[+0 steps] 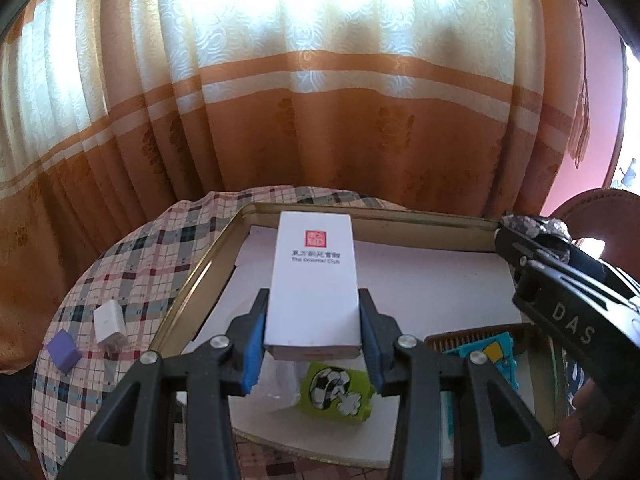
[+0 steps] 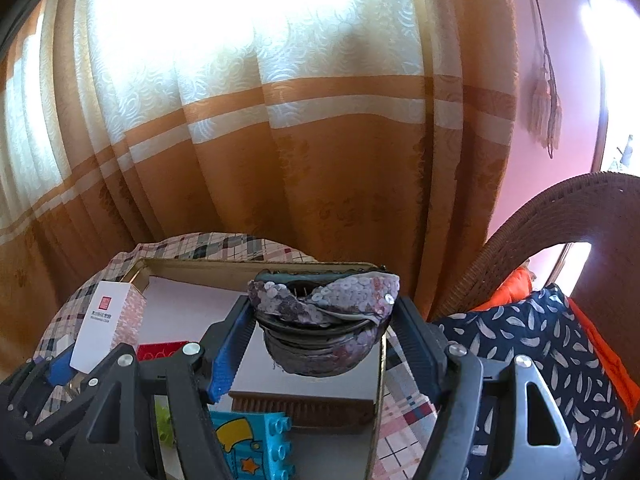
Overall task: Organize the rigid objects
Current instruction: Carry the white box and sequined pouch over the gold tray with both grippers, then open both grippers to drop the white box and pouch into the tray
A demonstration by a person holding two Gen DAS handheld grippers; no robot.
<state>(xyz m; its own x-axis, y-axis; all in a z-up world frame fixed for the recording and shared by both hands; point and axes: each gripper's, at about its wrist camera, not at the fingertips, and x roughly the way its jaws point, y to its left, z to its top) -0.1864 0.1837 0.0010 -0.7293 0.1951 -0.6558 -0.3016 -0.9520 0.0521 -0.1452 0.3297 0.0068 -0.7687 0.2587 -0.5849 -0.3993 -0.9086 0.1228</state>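
Two grippers, both loaded. My left gripper [image 1: 314, 334] is clamped on a white box [image 1: 313, 280] with a red seal, held above the gold tin tray [image 1: 188, 280]; my right gripper [image 2: 320, 340] grips a sequined coin purse [image 2: 324, 324] over the tray's far right corner. Box print too small to read. Left view alone shows a purple cube [image 1: 63, 350] and white charger [image 1: 109, 322] on the plaid tablecloth [image 1: 132, 256], plus a green soccer-ball piece [image 1: 336, 394] half hidden under the box. Blue toy block [image 2: 256, 446] and brown comb [image 2: 300, 408] are cut off in both views. Right view alone shows a wicker chair [image 2: 560, 216] and a red item [image 2: 160, 350], mostly hidden.
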